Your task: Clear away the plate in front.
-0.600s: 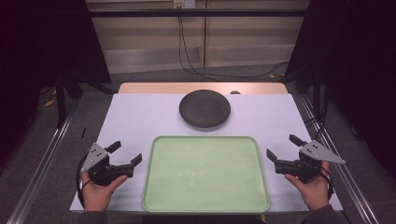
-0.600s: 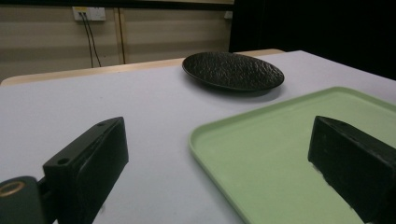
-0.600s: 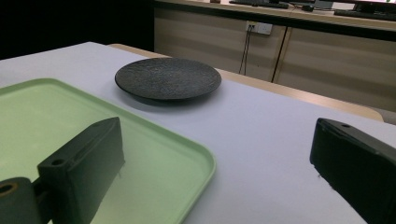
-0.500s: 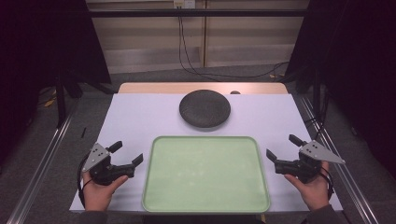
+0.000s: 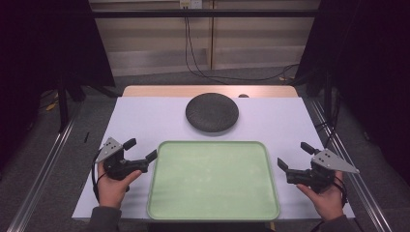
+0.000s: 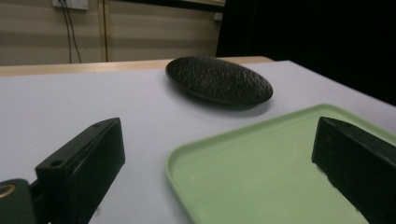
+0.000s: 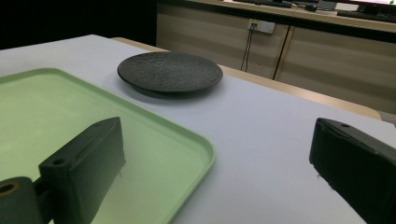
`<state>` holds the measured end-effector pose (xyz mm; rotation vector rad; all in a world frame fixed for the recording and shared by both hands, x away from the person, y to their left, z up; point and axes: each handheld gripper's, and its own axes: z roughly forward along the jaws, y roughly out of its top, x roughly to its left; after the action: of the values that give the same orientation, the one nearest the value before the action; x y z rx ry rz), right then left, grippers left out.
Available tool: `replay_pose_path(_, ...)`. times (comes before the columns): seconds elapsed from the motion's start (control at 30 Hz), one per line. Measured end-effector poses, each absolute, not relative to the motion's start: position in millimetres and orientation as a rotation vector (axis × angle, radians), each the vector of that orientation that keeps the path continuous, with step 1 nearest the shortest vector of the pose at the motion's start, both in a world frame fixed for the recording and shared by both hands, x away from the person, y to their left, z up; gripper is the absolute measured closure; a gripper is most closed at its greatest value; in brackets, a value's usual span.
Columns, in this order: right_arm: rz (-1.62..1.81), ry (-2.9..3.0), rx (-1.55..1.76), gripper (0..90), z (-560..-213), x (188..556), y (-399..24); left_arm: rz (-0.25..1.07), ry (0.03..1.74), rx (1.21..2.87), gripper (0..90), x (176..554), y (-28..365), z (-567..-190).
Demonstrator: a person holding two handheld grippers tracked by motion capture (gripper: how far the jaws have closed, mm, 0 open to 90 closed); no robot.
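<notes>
A green tray lies at the worktop's near edge, a dark plate beyond it, flanked by the left hand-held gripper and right hand-held gripper, both spread wide and empty.

Beige panel wall w/ outlet, dark drapes both sides.

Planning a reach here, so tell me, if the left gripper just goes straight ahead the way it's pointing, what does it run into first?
Most likely the green tray: the open left gripper straddles its near-left corner. The black plate lies farther along; height above the tray is unclear.
</notes>
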<state>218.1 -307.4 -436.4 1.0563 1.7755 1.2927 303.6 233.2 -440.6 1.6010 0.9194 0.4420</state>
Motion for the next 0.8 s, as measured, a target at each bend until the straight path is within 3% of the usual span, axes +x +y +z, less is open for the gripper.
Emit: replay_pose_path(0.8, 1.309, 1.767, 1.045, 3.8, -435.7, 206.7, -308.4, 0.344, 0.962, 1.657, 2.5, 406.7, 161.2, -431.2)
